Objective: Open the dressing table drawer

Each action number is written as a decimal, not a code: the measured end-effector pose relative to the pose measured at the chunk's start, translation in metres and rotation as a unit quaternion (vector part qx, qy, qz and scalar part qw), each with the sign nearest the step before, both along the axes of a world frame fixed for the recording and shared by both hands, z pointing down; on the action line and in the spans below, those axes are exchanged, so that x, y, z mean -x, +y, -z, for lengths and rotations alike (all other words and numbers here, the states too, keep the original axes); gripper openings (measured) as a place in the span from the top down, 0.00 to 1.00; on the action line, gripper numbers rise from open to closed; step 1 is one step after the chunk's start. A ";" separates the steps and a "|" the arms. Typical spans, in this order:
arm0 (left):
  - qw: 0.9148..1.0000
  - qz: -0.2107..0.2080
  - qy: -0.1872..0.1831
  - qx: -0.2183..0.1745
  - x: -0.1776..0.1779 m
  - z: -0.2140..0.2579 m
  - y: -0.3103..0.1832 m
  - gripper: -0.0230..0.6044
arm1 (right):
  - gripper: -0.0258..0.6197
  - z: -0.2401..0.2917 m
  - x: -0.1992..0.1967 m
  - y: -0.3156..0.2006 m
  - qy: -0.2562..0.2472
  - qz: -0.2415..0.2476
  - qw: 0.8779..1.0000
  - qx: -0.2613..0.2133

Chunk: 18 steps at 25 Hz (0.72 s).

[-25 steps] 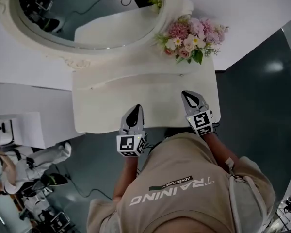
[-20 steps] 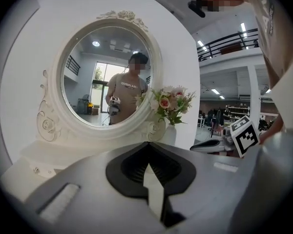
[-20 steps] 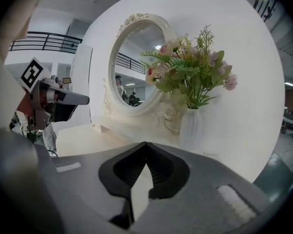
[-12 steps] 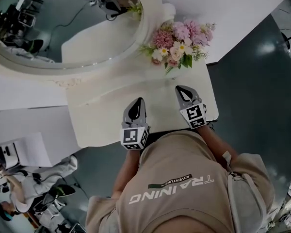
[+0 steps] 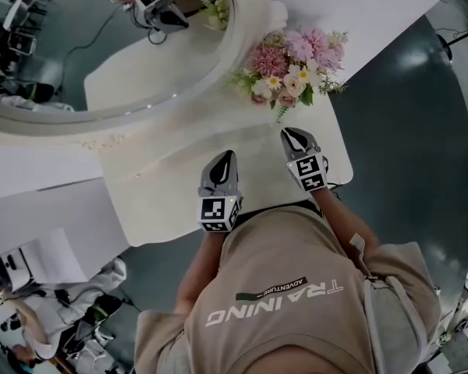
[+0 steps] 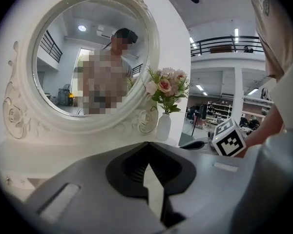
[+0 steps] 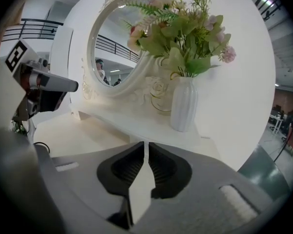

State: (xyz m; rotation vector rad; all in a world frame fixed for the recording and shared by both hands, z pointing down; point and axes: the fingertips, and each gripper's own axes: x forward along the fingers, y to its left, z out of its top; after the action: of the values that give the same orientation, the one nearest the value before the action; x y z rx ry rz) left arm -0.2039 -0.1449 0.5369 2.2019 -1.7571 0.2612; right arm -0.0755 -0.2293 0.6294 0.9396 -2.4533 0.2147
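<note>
The white dressing table [image 5: 164, 189] stands below me, with its round mirror [image 5: 101, 61] behind it. Its top hides the drawer front, so no drawer shows in any view. My left gripper [image 5: 227, 156] hangs over the tabletop near the front edge, and its jaws [image 6: 146, 143] are shut on nothing. My right gripper [image 5: 287, 133] is further right, just in front of the flowers [image 5: 288, 65]. Its jaws [image 7: 146, 143] are opening, a thin slit shows between the tips, and nothing is between them.
A white vase [image 7: 183, 104] with the bouquet stands at the table's back right on a raised ledge [image 7: 136, 123]. A white wall runs behind the mirror. Dark floor [image 5: 405, 131] lies to the right. Another person with equipment [image 5: 47, 302] is at the lower left.
Both grippers have shifted a little further over the tabletop towards the mirror. The head view has swung, so the mirror now shows more of a reflected gripper.
</note>
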 end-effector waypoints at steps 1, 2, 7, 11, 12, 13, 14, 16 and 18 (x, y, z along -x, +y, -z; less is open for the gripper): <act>1.000 -0.002 0.001 0.000 0.002 -0.001 0.000 0.93 | 0.91 -0.005 0.001 -0.002 0.003 -0.004 1.000 0.002; 1.000 -0.004 0.001 0.001 0.003 -0.002 -0.001 0.93 | 0.91 -0.011 0.003 -0.004 0.006 -0.007 1.000 0.004; 1.000 -0.006 0.000 0.013 0.010 -0.005 0.002 0.94 | 0.80 -0.037 0.008 -0.018 0.003 -0.041 0.999 0.030; 1.000 -0.009 -0.001 0.024 0.012 -0.010 0.006 0.93 | 0.79 -0.052 0.008 -0.029 0.006 -0.062 0.997 0.045; 1.000 -0.011 -0.001 0.026 0.013 -0.012 0.006 0.93 | 0.78 -0.055 0.009 -0.032 0.008 -0.065 0.997 0.045; 1.000 -0.011 -0.001 0.029 0.014 -0.013 0.007 0.93 | 0.78 -0.057 0.009 -0.034 0.009 -0.067 0.997 0.045; 0.999 -0.011 -0.001 0.032 0.015 -0.014 0.007 0.93 | 0.77 -0.059 0.010 -0.036 0.009 -0.069 0.997 0.045; 0.999 -0.010 -0.002 0.036 0.016 -0.017 0.008 0.93 | 0.77 -0.061 0.011 -0.039 0.006 -0.073 0.996 0.045; 0.999 -0.010 -0.004 0.039 0.017 -0.019 0.009 0.93 | 0.77 -0.065 0.014 -0.043 0.006 -0.076 0.996 0.046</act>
State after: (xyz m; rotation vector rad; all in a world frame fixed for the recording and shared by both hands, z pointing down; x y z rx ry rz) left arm -0.2214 -0.1356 0.5555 2.1685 -1.6996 0.3367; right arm -0.0891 -0.2723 0.6939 1.0843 -2.3405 0.3687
